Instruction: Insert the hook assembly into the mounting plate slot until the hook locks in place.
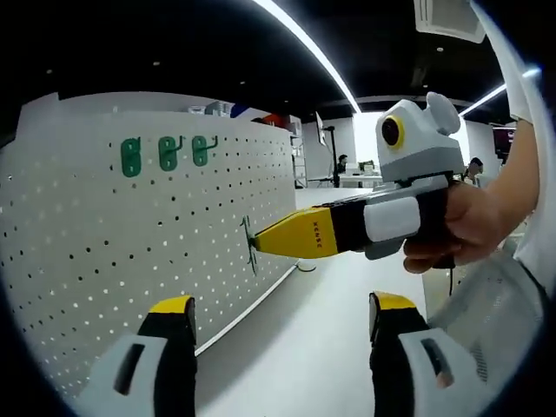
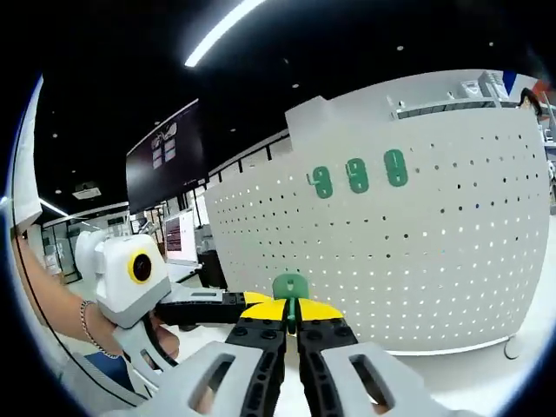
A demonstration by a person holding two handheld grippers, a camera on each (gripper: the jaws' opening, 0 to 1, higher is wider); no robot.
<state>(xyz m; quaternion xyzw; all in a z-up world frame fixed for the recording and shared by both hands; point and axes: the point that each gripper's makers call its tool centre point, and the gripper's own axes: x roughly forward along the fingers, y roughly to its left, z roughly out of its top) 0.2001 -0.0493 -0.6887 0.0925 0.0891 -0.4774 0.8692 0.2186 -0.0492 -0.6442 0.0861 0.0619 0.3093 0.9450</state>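
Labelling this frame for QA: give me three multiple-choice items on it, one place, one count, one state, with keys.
1. Where is the green hook that the right hand-held gripper holds?
A. at the pegboard face
B. lying on the floor
C. in the left hand-held gripper

2. How many green hooks already hang high on the pegboard?
A. one
B. three
C. five

3. How do the left hand-held gripper's jaws stand?
A. shut on a hook
B. shut on nothing
C. open, nothing between them

Key:
1 A: the right hand-held gripper presses the green hook to the pegboard.
2 B: three hung hooks sit in a row near the top.
3 C: the left hand-held gripper shows its jaws wide apart with only floor between them.
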